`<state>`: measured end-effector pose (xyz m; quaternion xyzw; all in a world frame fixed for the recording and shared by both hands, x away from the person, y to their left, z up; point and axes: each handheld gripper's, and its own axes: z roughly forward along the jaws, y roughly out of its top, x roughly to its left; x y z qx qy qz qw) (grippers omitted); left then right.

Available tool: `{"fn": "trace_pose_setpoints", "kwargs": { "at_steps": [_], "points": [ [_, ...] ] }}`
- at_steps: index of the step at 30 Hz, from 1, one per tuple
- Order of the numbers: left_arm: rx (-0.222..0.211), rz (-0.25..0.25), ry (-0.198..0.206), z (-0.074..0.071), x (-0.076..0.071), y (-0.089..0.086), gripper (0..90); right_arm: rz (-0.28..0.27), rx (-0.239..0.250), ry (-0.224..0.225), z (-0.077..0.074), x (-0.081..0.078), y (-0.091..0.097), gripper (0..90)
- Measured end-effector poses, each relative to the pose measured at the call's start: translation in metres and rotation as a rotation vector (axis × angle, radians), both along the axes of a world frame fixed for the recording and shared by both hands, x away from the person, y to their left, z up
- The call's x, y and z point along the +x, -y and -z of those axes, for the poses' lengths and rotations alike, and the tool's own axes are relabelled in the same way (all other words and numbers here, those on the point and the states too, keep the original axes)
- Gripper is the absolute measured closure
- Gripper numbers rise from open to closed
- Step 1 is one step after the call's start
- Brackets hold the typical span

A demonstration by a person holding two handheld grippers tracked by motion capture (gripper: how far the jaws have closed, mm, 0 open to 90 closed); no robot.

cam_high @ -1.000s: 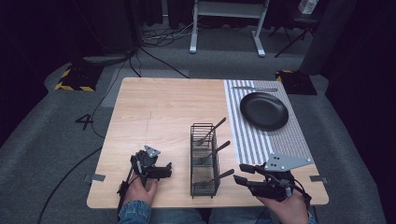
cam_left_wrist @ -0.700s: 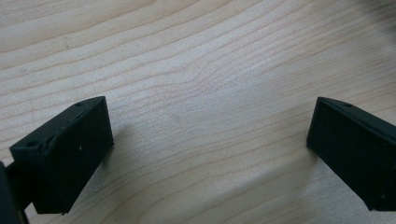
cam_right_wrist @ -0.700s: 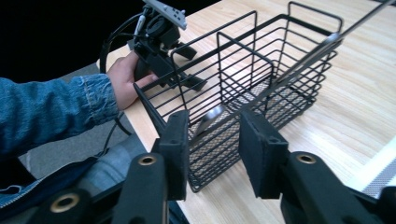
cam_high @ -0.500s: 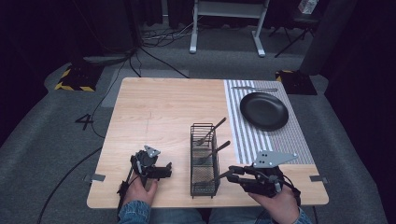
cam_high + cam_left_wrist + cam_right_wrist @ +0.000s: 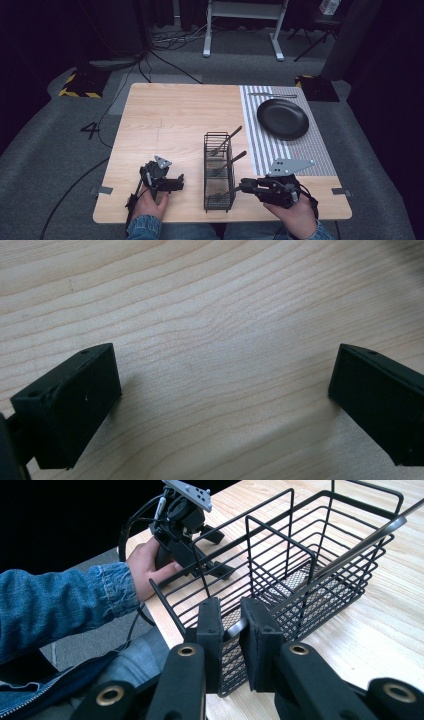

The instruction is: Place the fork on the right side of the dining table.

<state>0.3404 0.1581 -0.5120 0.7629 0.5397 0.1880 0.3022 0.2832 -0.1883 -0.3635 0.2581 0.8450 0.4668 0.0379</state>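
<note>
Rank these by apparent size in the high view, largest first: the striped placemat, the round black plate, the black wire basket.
1. Grey-and-white striped placemat
2. and 3. Round black plate and black wire basket: too alike to rank.

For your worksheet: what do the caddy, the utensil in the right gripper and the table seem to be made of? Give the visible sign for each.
Caddy: probably metal wire, matte black coating; thin welded rods.
Utensil: likely steel, shiny; grey gleam.
Table: wood or wood-look laminate, pale, satin; flowing grain lines.
</note>
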Motion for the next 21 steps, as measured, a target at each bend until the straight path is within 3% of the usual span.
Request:
{"fn": "trace_pose_setpoints", "kwargs": {
  "at_steps": [21],
  "points": [
    [0.001, 0.003, -0.002, 0.0, 0.0, 0.0, 0.5, 0.012, 0.016, 0.049, -0.012, 0.007, -0.005, 82.4]
  ]
}}
